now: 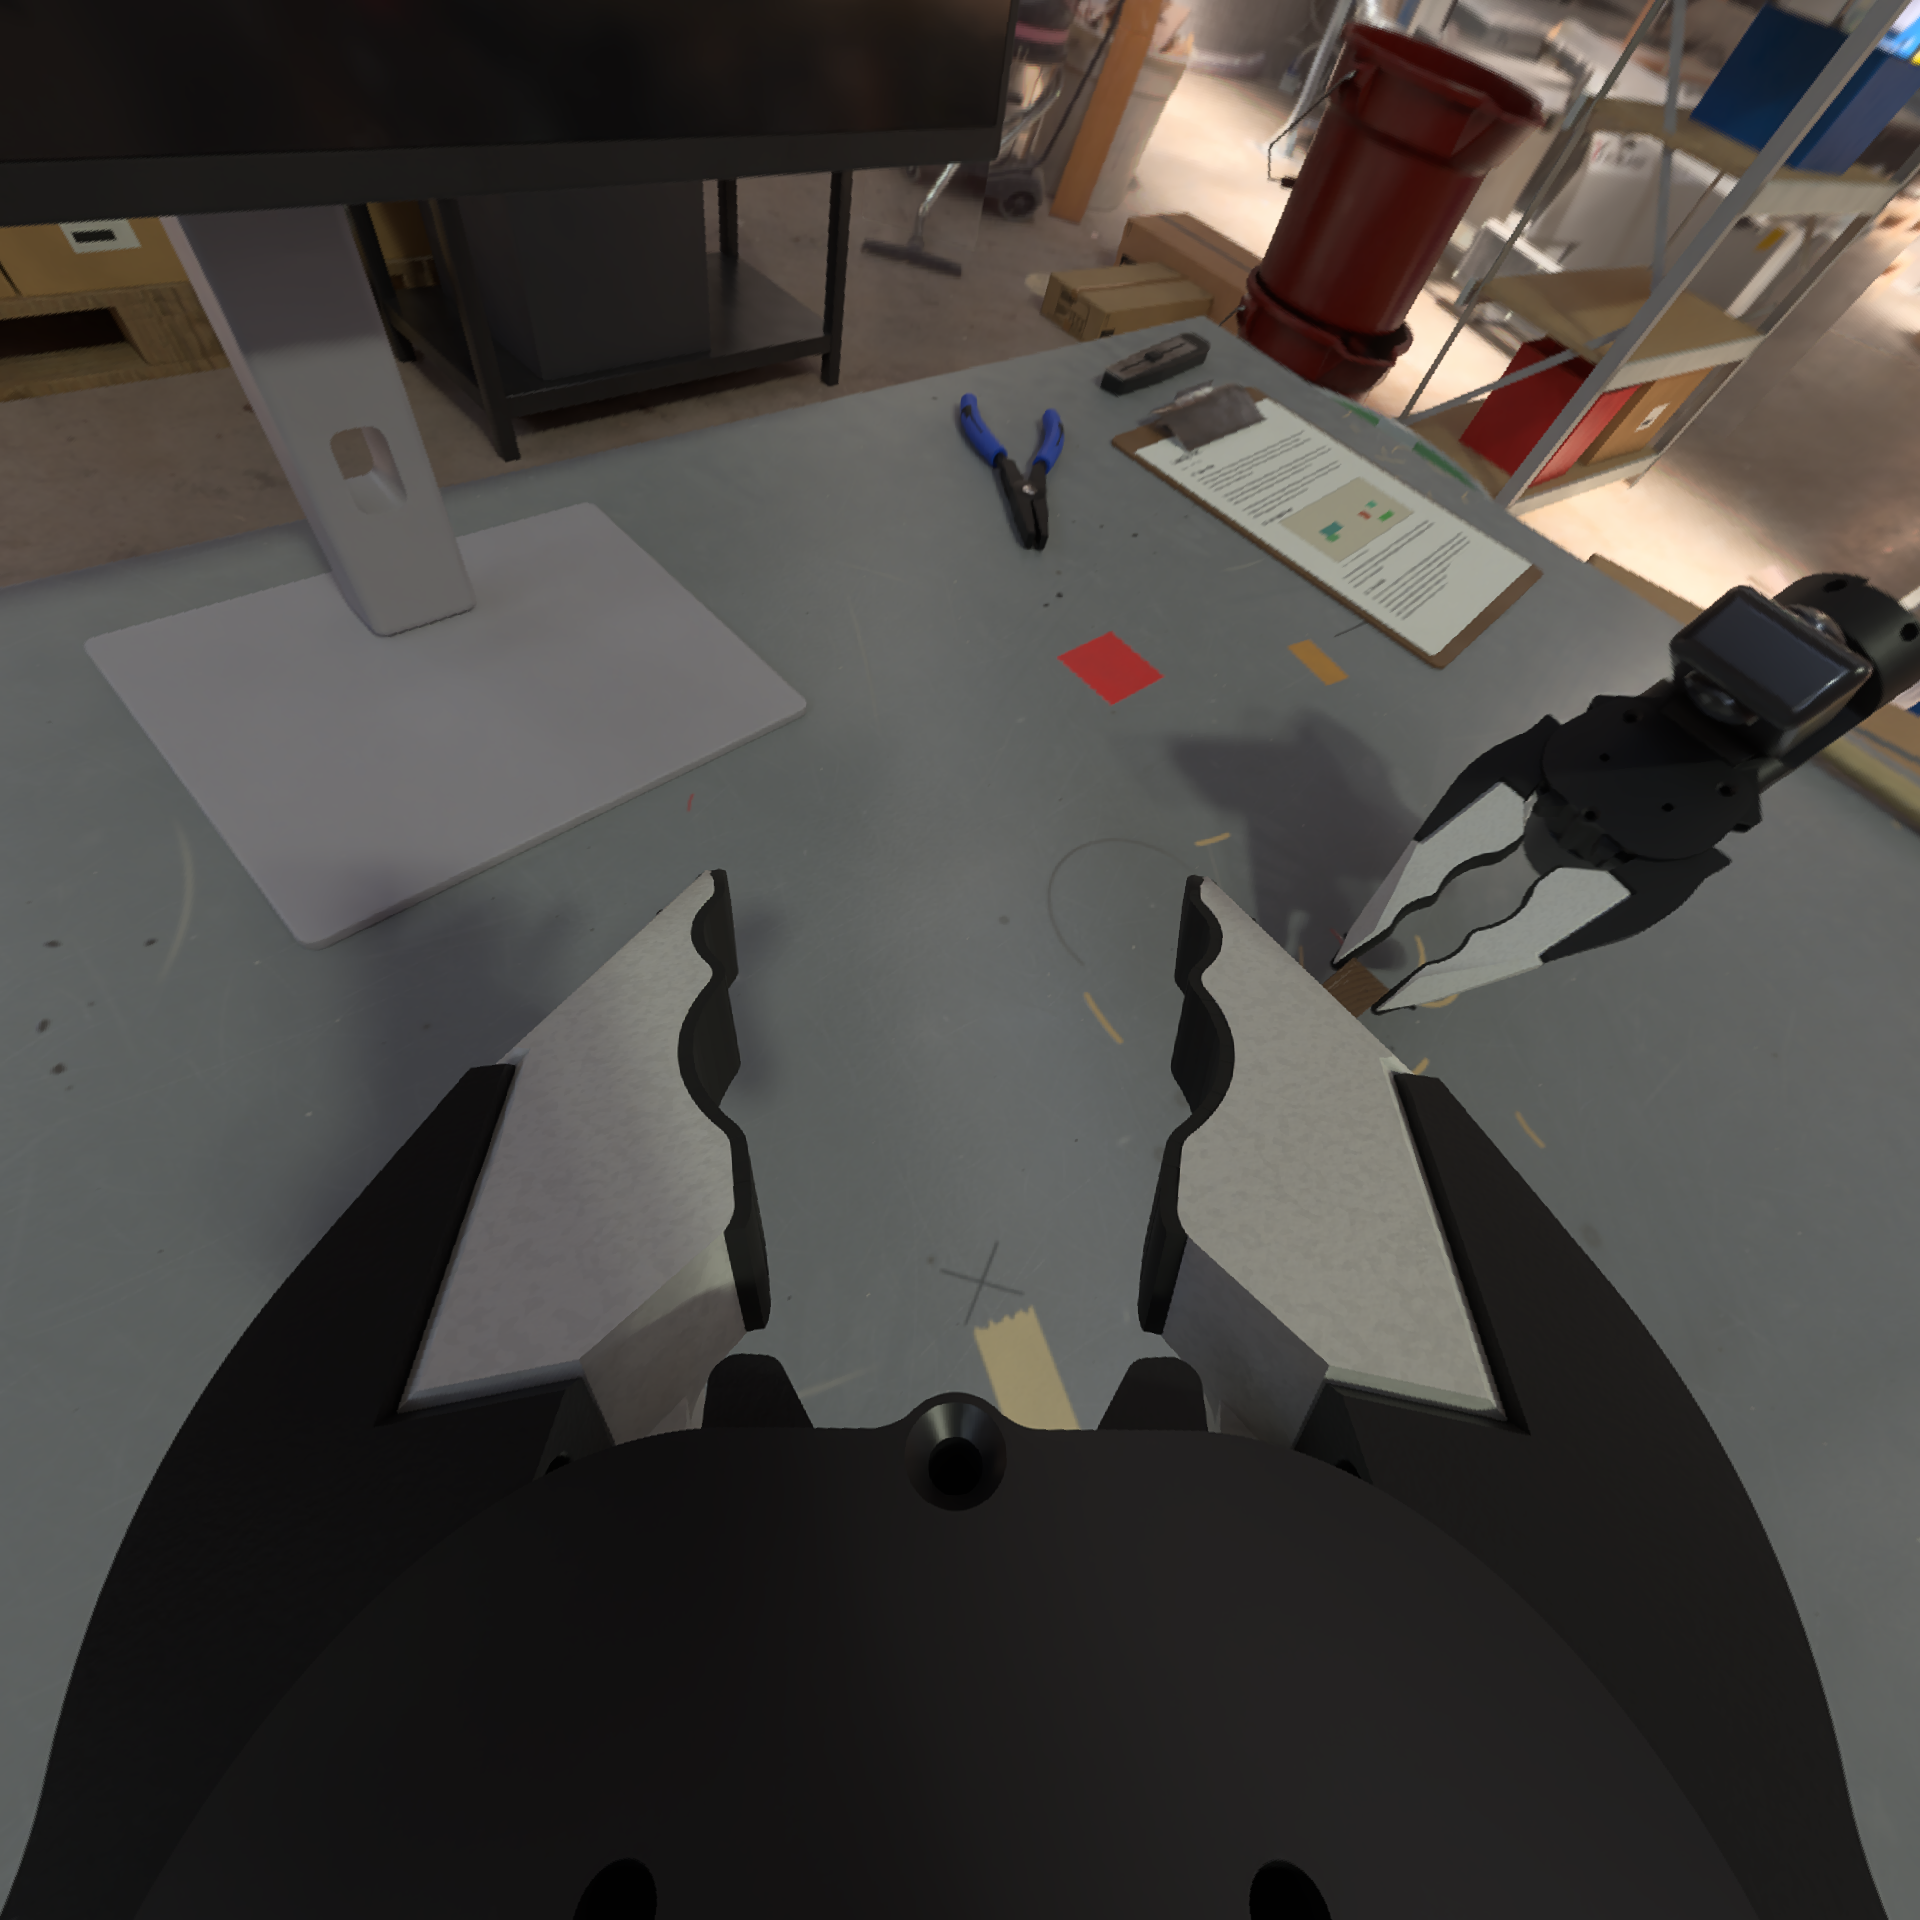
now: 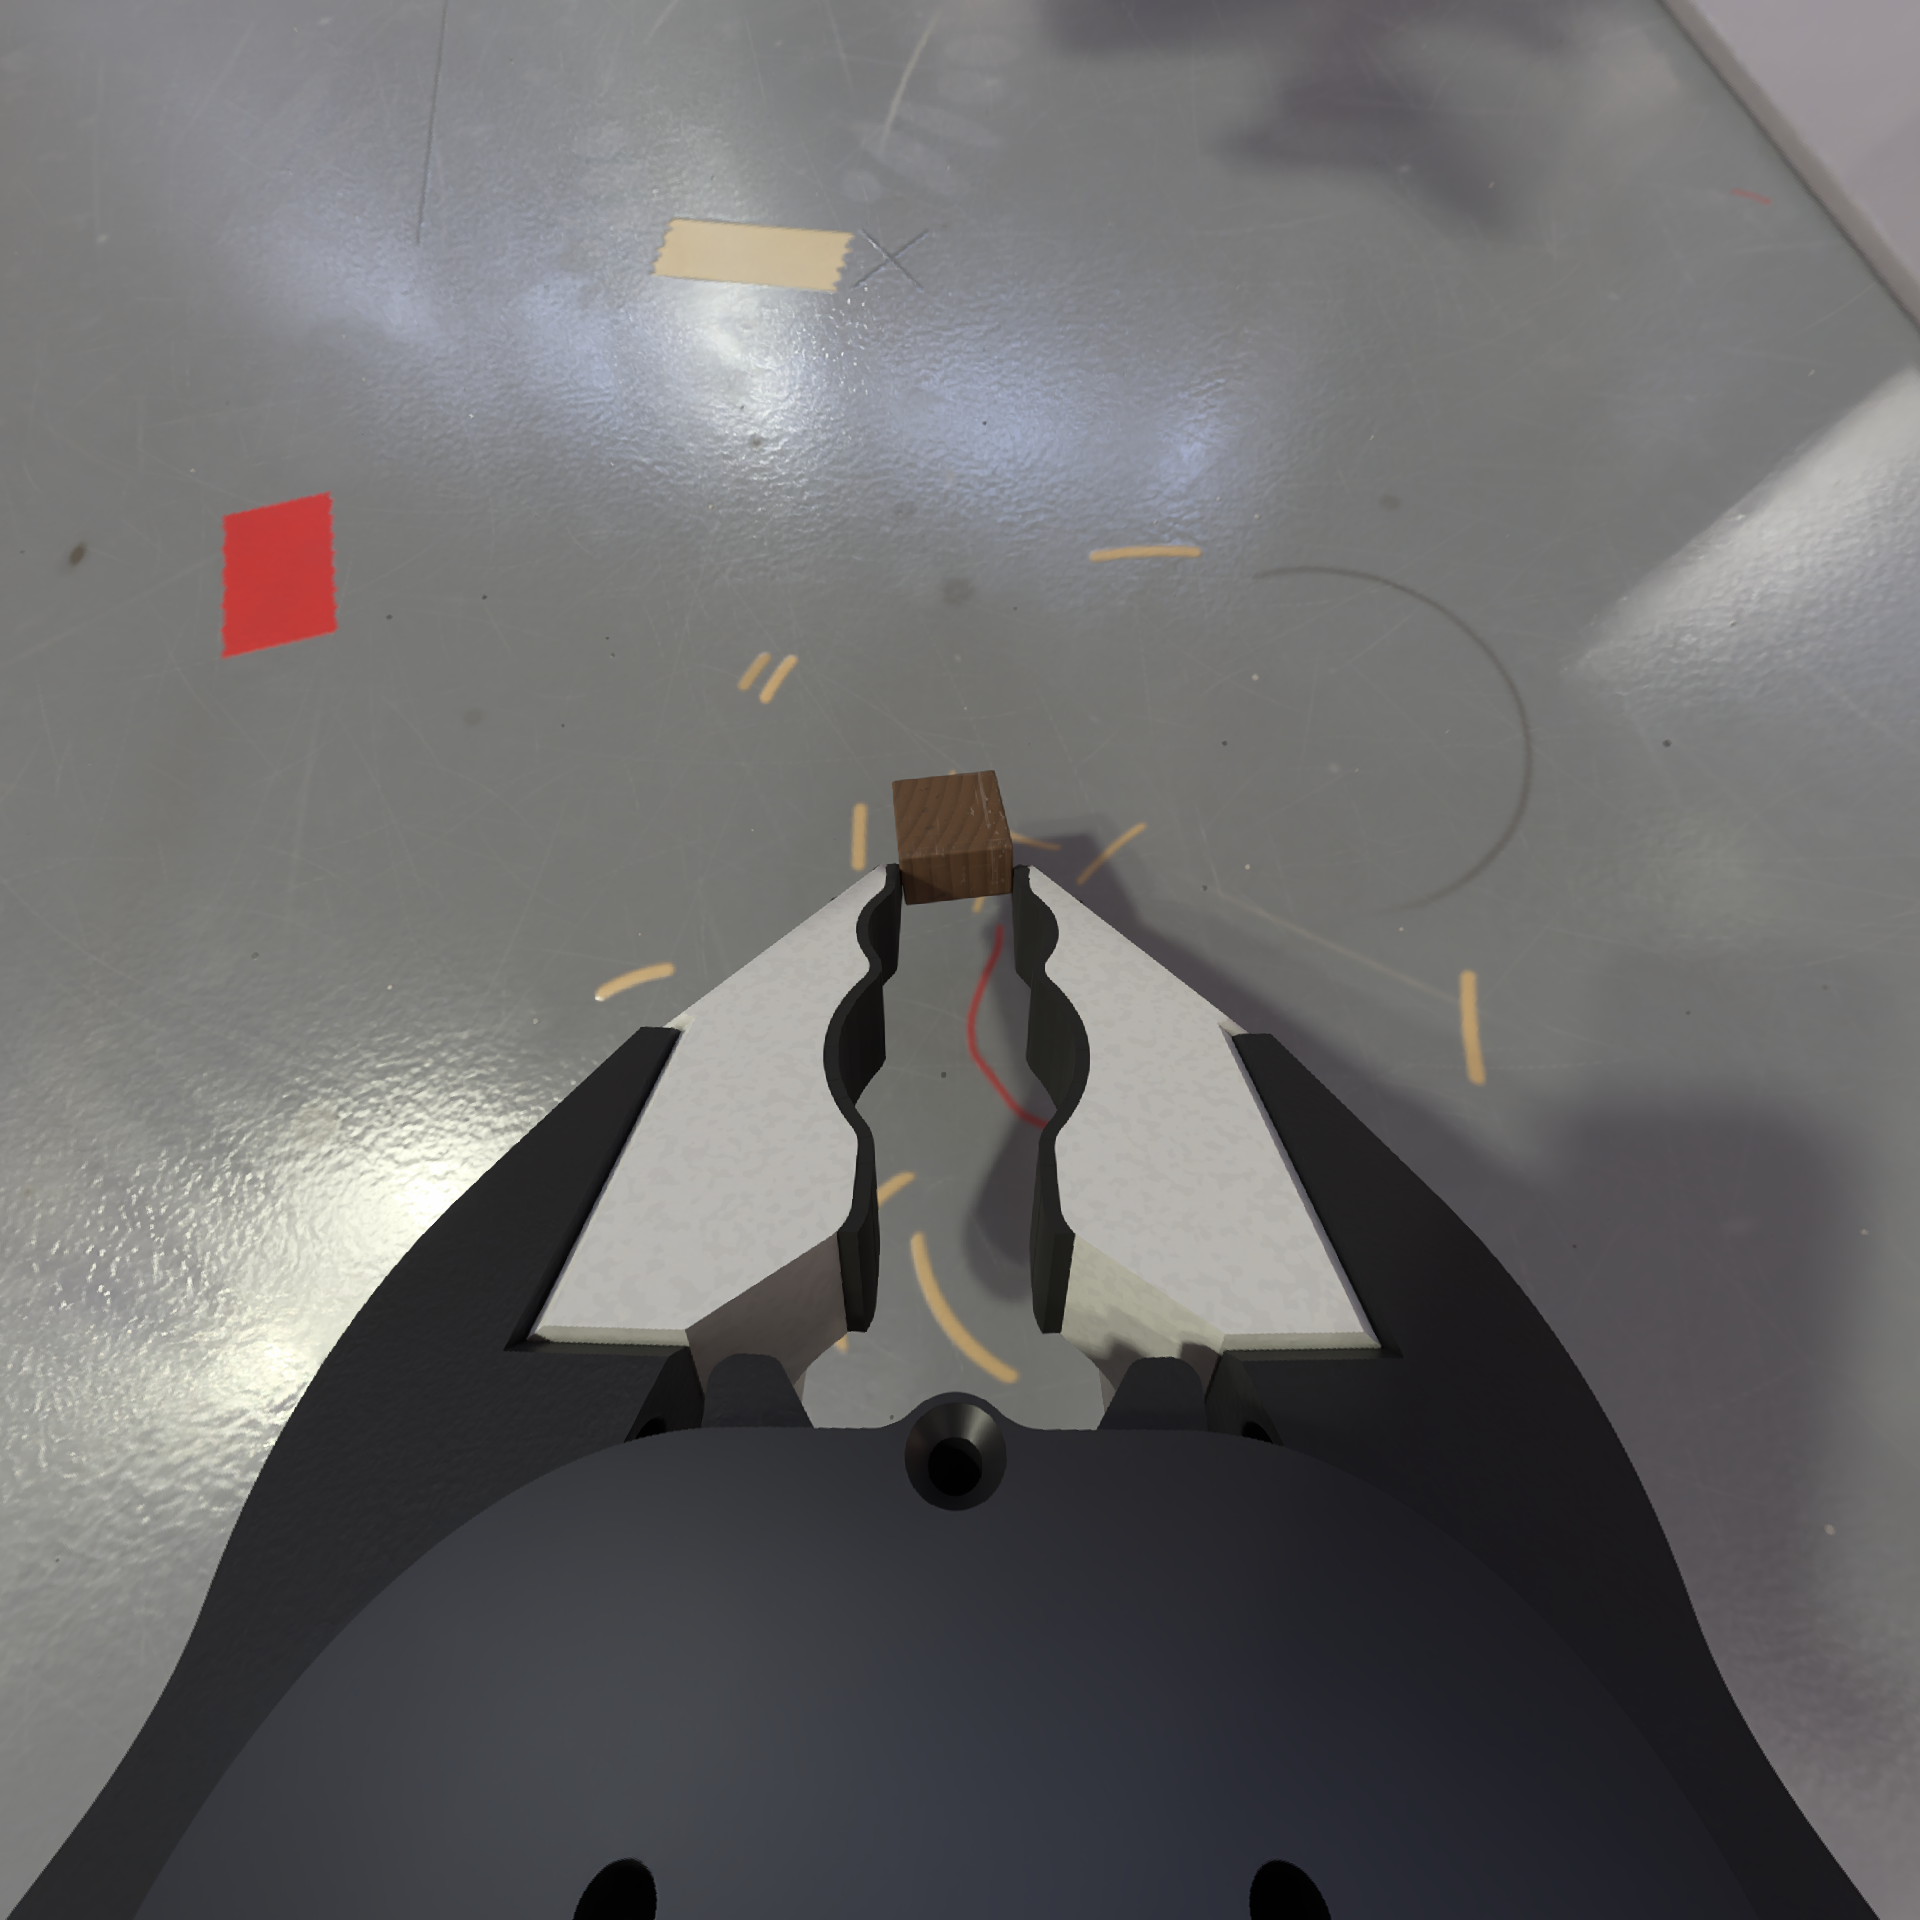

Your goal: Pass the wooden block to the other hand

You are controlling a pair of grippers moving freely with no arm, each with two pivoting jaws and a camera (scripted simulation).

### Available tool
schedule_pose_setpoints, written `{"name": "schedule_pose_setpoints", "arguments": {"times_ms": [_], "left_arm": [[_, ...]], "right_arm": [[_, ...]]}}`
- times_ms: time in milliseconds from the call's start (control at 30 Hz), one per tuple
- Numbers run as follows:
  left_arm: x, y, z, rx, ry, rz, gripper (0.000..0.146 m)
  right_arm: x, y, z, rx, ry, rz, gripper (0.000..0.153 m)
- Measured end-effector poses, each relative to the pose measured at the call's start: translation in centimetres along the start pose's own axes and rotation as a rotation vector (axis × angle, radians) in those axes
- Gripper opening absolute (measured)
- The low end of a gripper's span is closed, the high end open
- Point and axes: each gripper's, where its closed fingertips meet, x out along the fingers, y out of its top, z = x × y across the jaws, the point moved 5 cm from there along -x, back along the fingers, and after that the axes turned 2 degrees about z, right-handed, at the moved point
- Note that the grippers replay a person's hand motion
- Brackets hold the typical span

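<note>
left wrist view takes in the grey table (image 1: 727, 1039), a monitor stand (image 1: 416, 717), clipboard (image 1: 1340, 520) and pliers (image 1: 1013, 468), with the left gripper (image 1: 956, 904) spread wide and empty. right wrist view alone shows the right gripper (image 2: 954, 883) pinching the wooden block (image 2: 951, 836) at its very tips, apparently just above the table. it looks small, light and rigid, best taken by its free flat sides.
</note>
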Motion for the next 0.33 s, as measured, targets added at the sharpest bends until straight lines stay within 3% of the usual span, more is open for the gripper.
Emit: {"name": "schedule_pose_setpoints", "arguments": {"times_ms": [333], "left_arm": [[0.56, -0.86, -0.36, 0.047, 0.001, -0.072, 0.067]], "right_arm": [[0.54, -0.45, 0.12, 0.032, 0.023, -0.058, 0.021]]}}
